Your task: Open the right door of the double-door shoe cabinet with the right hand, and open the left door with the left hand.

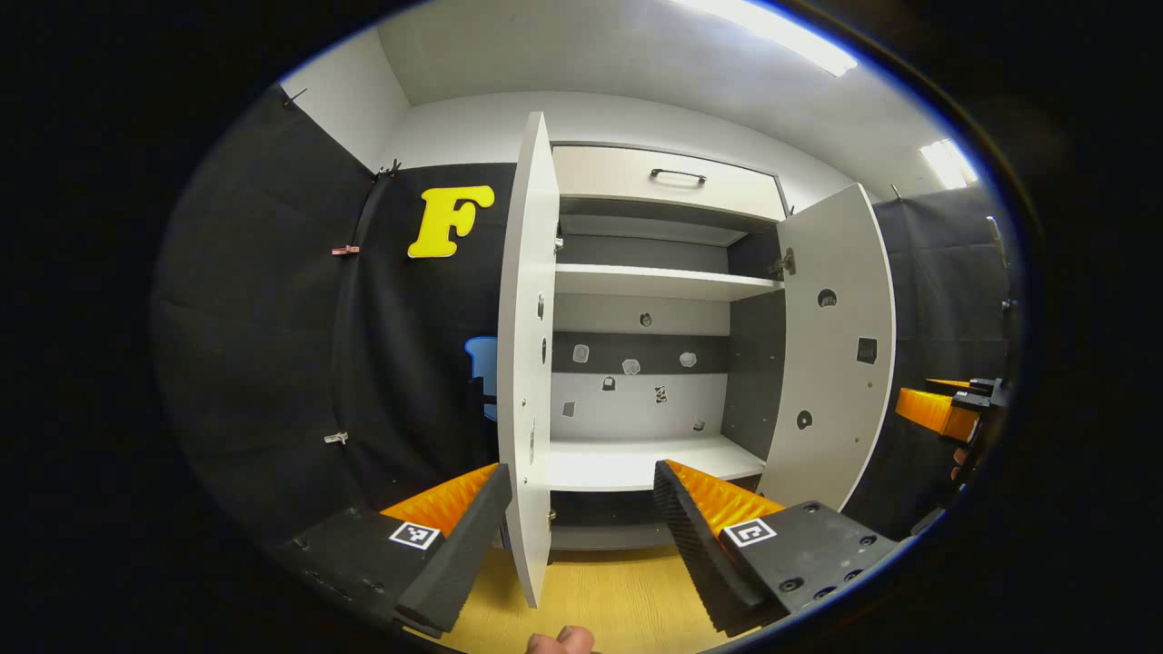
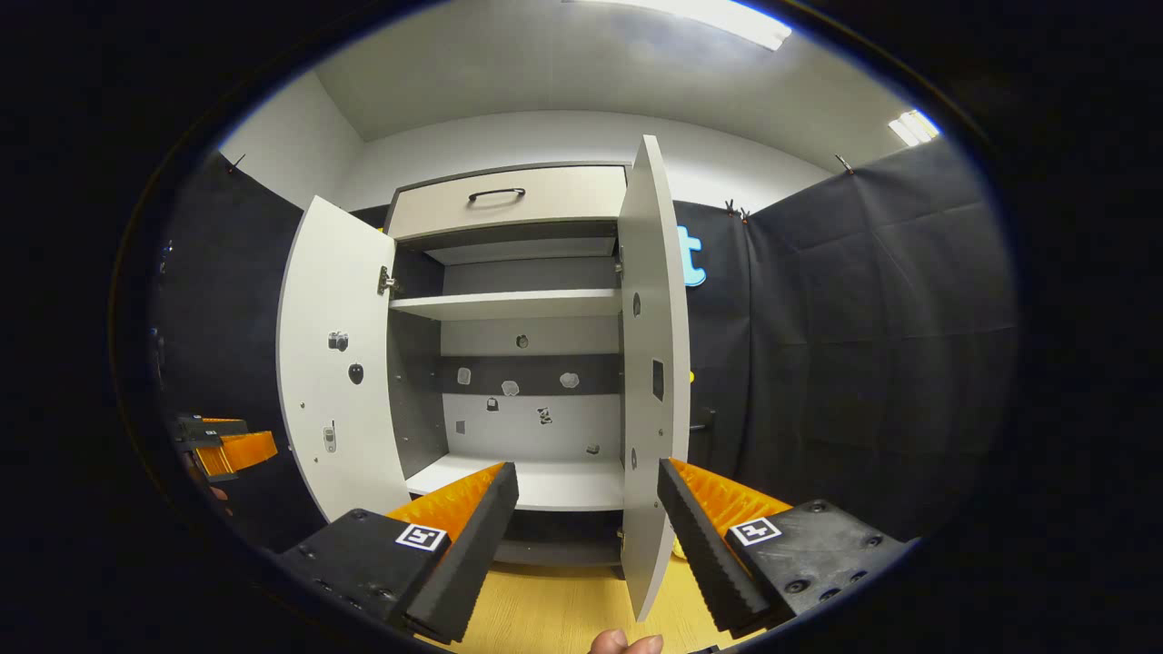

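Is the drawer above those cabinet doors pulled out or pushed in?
Pushed in. The drawer sits flush in the cabinet's top, while both doors below stand swung open, baring the shelves.

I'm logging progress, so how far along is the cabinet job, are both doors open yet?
Both look done. In the left gripper view the left door stands swung out edge-on and the right door is wide open, baring the shelves. The right gripper view shows the same. Nothing is in hand: the left tool and right tool are open, each straddling a door edge without pressing. Left: only pulling away.

Matt white cabinet doors [image 1: 531, 363], wood-grain floor [image 1: 618, 599]
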Demonstrator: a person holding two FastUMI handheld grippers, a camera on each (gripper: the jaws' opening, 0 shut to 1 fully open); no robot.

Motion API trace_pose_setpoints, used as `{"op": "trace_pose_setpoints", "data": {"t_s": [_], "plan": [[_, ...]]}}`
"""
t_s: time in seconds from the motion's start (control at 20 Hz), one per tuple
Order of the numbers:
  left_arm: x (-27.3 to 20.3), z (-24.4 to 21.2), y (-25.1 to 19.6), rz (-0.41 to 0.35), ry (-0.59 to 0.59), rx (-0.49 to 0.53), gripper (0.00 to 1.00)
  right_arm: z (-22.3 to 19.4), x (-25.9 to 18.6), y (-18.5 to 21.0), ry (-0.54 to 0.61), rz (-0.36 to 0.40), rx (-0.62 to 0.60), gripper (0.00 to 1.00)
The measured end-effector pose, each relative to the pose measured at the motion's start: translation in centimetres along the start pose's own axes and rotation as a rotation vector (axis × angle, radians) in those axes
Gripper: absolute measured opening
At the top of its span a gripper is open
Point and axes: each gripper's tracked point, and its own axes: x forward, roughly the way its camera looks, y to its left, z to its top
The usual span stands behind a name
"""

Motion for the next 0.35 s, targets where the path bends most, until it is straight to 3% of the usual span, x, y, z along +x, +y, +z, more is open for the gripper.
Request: {"op": "trace_pose_setpoints", "data": {"t_s": [0.35], "plan": [[0.18, 0.0, -0.48, -0.014, 0.002, 0.026, 0.98, -0.11, -0.07, -0.3, 0.001, -0.011, -0.001, 0.97]]}}
